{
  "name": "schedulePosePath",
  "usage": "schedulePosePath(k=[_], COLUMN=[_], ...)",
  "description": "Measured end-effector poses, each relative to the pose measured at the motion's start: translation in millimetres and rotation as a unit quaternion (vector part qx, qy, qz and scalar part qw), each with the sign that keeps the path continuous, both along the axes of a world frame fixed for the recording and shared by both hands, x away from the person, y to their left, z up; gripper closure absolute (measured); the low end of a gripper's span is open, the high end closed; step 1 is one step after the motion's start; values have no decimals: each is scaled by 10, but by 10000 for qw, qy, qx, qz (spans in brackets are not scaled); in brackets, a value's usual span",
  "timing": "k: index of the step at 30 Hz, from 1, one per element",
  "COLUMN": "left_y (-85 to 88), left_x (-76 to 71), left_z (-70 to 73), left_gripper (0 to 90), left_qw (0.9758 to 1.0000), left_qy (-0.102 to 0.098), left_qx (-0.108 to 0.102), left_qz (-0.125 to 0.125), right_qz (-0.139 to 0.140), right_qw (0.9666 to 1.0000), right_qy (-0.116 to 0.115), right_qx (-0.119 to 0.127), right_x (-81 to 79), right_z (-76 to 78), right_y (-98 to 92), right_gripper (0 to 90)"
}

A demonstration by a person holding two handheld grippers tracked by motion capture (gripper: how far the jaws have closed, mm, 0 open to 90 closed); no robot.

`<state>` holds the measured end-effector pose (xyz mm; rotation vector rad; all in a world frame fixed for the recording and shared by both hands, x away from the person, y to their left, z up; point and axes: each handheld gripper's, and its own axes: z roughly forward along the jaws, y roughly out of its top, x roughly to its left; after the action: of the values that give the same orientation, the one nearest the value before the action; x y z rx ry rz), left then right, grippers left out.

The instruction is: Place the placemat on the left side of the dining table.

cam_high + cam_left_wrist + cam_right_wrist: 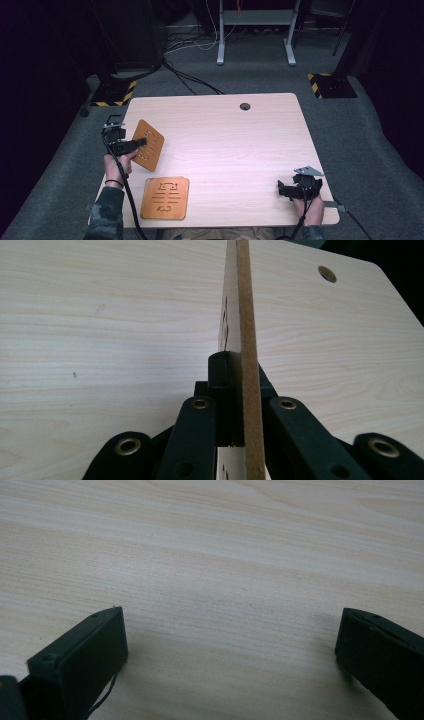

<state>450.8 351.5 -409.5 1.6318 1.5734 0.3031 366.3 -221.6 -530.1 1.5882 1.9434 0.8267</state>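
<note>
**Lifted board sits up and left of the flat one, in the left claw's pinch**

The left claw, at the left of the high view, is pressed together on the edge of a thin orange-brown engraved fibreboard panel. In the left gripper view that panel stands edge-on between the jaws, running straight away from the camera, so its long axis follows the claw's own line. It is raised and tilted above the pale wood-grain surface, in the left-centre of the high view.

Down and slightly right of it, near the bottom edge, a second orange-brown engraved panel lies flat, apart from the held one. Any joining or stacking looks to turn on that short gap, and the left hand is far nearer.

The right claw, lower right, rests spread wide with nothing between its jaws, well apart from both panels.
</note>
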Motion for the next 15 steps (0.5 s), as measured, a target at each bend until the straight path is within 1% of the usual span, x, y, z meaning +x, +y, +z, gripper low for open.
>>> schedulePosePath(k=[8, 9, 10, 11, 13, 15], left_y=[114, 122, 149, 160, 192, 219], left_x=[116, 128, 145, 158, 189, 223], left_z=[-34, -39, -48, -56, -75, -103], left_gripper=[861, 861, 861, 861, 861, 861], left_qw=[9996, 9994, 9995, 9992, 9990, 9986], left_qy=[52, 68, 52, 69, 84, 114], left_qx=[12, 8, 46, 12, 27, -14], left_qz=[264, 338, 312, 382, 434, 512], right_qz=[1, 1, 1, 1, 1, 1], right_qw=[10000, 10000, 10000, 10000, 10000, 10000], right_qy=[-3, -3, -4, -2, -3, -3], right_qx=[-6, -5, -5, -5, -6, -5], right_x=[-1, -1, -1, -1, -1, -1], right_z=[0, 0, 0, 0, 0, 0], right_y=[1, 1, 1, 1, 1, 1], right_gripper=[0, 0, 0, 0, 0, 0])
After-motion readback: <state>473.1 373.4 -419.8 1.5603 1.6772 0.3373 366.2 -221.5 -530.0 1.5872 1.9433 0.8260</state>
